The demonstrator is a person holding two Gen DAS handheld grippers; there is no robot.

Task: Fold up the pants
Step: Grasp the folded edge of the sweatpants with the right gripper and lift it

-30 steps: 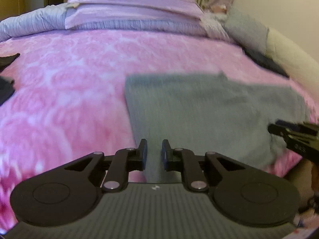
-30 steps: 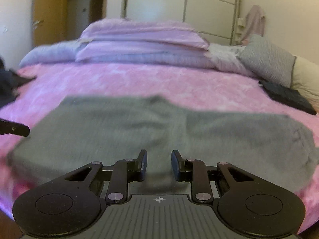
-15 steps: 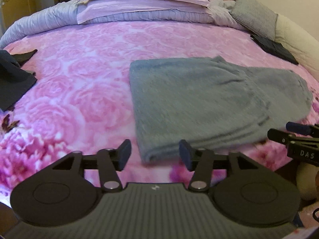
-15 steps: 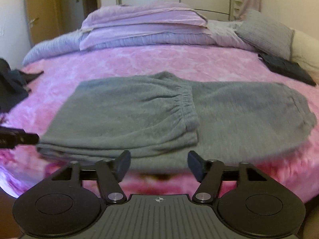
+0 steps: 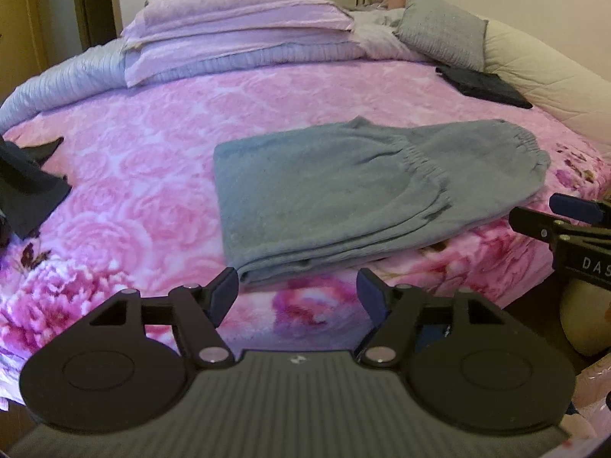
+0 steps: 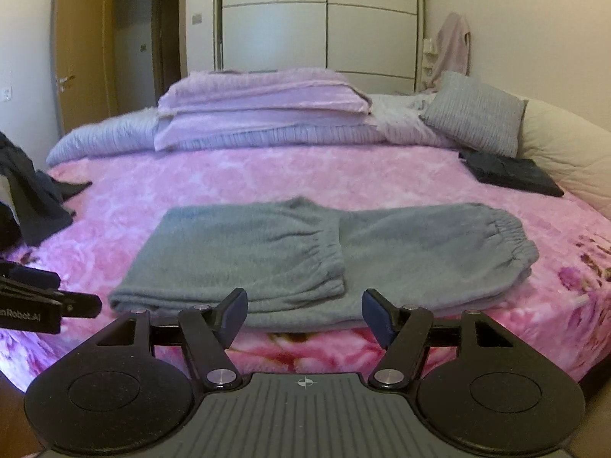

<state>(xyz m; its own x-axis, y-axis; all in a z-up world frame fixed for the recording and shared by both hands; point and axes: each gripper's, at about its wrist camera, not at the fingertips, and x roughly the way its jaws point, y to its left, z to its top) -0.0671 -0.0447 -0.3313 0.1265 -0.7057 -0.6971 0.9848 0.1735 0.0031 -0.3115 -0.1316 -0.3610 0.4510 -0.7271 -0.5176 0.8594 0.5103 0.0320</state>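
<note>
Grey pants (image 6: 305, 255) lie part-folded on the pink bedspread (image 6: 267, 175), just beyond both claws, long axis running left-right. My left gripper (image 5: 298, 297) is opening, right gripper (image 6: 303, 315) gapes wide (nothing in either). Right one sits nearer the unfolded waistband end.

my two wrist views look down along their fingers from the bed's (image 5: 160, 160) near edge, sharing the folded pants (image 6: 313, 255).

Right gripper (image 5: 573, 217) side: "DAS", cut off. Left gripper (image 6: 49, 297) side: "nRobot.AI", start cut off.
</note>
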